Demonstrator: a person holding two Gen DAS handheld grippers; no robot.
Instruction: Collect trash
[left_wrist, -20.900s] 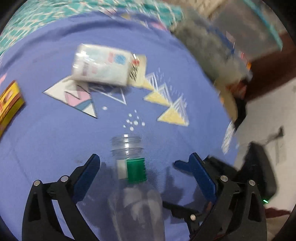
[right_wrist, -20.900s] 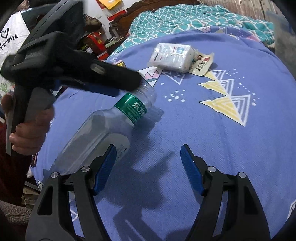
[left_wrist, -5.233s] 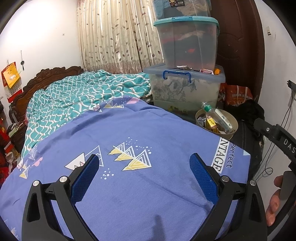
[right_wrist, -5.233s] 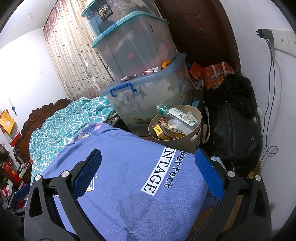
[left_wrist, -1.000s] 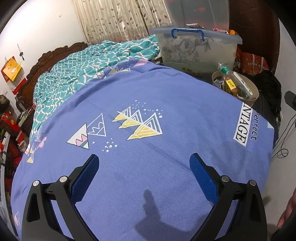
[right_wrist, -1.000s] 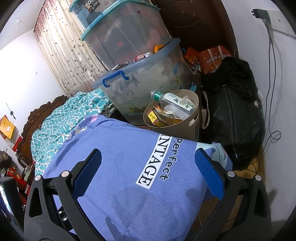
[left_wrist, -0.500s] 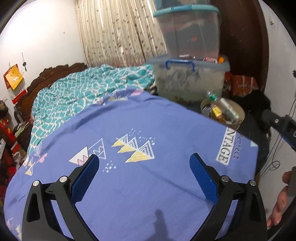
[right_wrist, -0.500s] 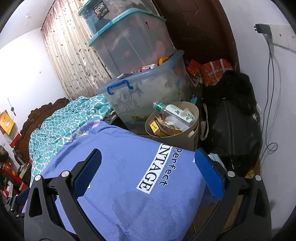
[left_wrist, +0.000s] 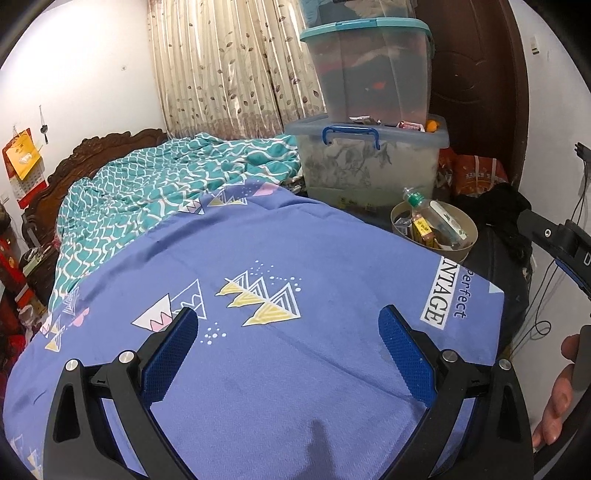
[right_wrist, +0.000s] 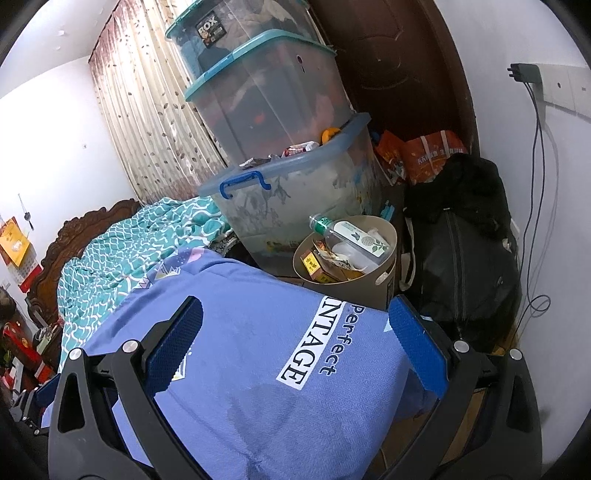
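Left claw (left_wrist: 288, 328): wide open, blue pads far apart, nothing between them, nothing touched. Below and ahead of it, only the blue bed sheet (left_wrist: 295, 369) with yellow and white triangle prints. Right claw (right_wrist: 295, 332): also wide open and empty, hanging above the corner of the same sheet where the white label with "Perfect" is printed.

Trash: all in the beige bin (right_wrist: 388, 258), on the floor past the bed corner, ahead of the right claw and slightly to its right; in the left view, the bin (left_wrist: 467, 236) far ahead and to the right of the left claw. Inside, a clear plastic bottle (right_wrist: 351, 234) with green cap, lying tilted across the top, its neck over the rim; beside it a small yellow-red box (right_wrist: 312, 264) and some wrappers, hard to tell apart.

Behind the bin, three stacked clear storage boxes (right_wrist: 295, 192), the lowest with a blue handle, the upper two with teal lids. To the right of the bin, a black bag (right_wrist: 465, 266), and an orange bag (right_wrist: 428, 151) against the dark brown door (right_wrist: 399, 66). Further left, a teal patterned blanket (left_wrist: 166, 184), a carved wooden headboard (left_wrist: 96, 155), and a beige curtain (left_wrist: 229, 66) with leaf print. At the right edge of the left view, part of a hand (left_wrist: 557, 398) holding the other tool's grip. Cables (right_wrist: 535, 184) on the white wall at the right.
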